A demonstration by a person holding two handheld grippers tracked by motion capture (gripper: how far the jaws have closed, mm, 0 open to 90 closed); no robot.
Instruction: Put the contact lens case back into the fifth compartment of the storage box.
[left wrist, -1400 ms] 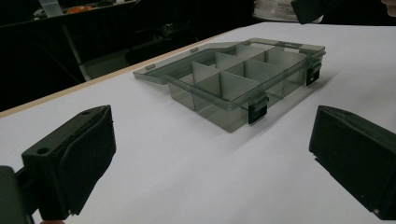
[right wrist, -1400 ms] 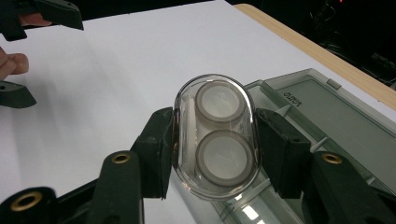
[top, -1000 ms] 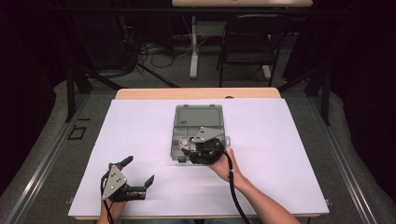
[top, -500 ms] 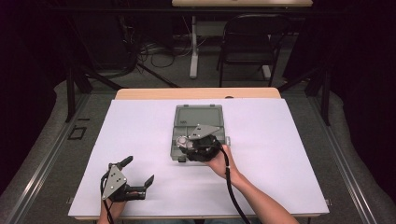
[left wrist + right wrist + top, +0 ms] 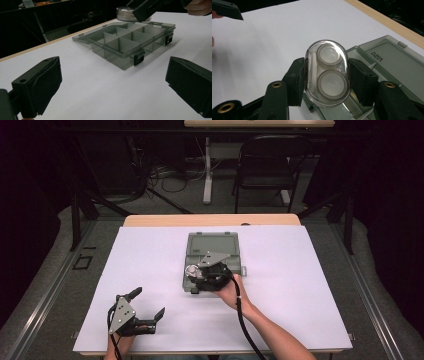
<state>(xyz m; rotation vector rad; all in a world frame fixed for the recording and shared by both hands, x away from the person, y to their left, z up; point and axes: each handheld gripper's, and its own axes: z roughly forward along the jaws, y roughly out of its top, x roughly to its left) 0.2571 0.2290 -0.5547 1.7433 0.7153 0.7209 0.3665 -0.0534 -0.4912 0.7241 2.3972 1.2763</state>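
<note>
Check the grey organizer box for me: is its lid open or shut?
Open. The organizer box has its lid folded back flat on the table, and its divided compartments show bare from above.

The compartment box [image 5: 214,262] lies open near the middle of the table [image 5: 310,285], its lid [image 5: 212,243] laid flat on the sheet behind the tray, towards the table's far edge. My right gripper [image 5: 200,279] sits over the near part of the tray, and between its jaws I hold a small oval case [image 5: 328,72], pressed from both sides, with two discs inside it, one behind the other. My left gripper [image 5: 148,306] rests well apart from the box, at the table's near left corner, with bare sheet between its jaws and the box ahead of it to the right.
</note>
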